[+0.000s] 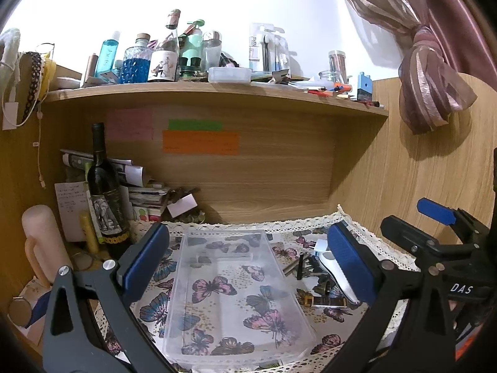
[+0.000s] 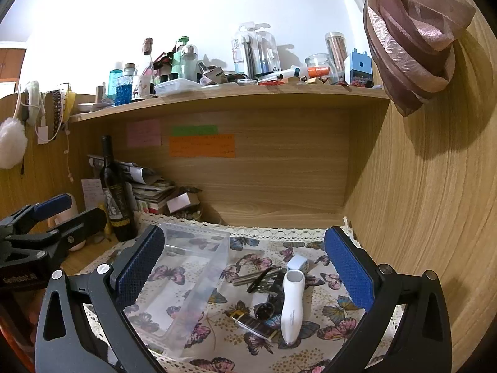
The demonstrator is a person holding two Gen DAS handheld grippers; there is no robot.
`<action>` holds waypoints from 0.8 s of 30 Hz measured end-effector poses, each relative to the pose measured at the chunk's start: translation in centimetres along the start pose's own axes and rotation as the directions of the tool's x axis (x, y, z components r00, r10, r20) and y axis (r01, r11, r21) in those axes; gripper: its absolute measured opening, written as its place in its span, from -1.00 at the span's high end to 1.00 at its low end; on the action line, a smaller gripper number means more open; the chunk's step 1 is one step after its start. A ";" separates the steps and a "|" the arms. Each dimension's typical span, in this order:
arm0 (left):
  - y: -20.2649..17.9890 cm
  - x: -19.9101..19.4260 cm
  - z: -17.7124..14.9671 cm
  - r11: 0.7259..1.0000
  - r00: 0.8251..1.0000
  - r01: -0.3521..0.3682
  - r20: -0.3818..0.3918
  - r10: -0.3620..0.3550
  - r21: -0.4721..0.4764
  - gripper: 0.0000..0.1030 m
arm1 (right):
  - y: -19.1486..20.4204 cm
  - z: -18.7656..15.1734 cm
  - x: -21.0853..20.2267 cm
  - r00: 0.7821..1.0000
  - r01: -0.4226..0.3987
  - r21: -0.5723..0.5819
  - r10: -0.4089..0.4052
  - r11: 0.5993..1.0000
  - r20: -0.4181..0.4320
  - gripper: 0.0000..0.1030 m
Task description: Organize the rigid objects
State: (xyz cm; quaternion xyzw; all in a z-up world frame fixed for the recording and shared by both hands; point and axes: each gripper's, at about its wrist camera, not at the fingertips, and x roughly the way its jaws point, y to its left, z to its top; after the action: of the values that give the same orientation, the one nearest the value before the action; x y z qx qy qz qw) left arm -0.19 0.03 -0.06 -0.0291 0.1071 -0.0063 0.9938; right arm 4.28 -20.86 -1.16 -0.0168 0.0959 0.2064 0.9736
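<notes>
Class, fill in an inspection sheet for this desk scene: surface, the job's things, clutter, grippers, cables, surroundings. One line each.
Surface: butterfly-print cloth with lace edge over a wooden desk.
Job's things: clear plastic compartment tray, apparently empty; to its right a loose pile: white handheld device, round dark watch, gold-and-black rectangular bar, small white box, keys.
Clutter: dark wine bottle, stacked papers, bottles and jars on the upper wooden shelf.
Grippers: left hand-held gripper open over the tray; right hand-held gripper open over the pile; neither holds anything.
Cables: white cord with plug hanging at far left.
Surroundings: tied pink curtain, coloured sticky notes on the back panel.
</notes>
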 end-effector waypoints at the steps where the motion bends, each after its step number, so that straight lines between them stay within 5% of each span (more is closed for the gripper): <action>1: 0.0 0.0 0.0 1.000 1.000 0.000 0.002 0.000 -0.002 -1.00 | 0.0 0.0 0.0 1.000 -0.001 0.000 0.001 1.000 0.000 -1.00; 24: 0.3 -0.1 0.2 1.000 1.000 0.010 0.014 -0.010 -0.008 -1.00 | -0.1 0.0 0.2 1.000 -0.003 0.008 0.003 1.000 0.008 -1.00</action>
State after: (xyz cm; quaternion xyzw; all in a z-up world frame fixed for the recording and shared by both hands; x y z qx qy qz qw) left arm -0.27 0.30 0.14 -0.0334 0.0999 -0.0108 0.9944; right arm 4.44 -20.86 -1.19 -0.0121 0.0929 0.2075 0.9737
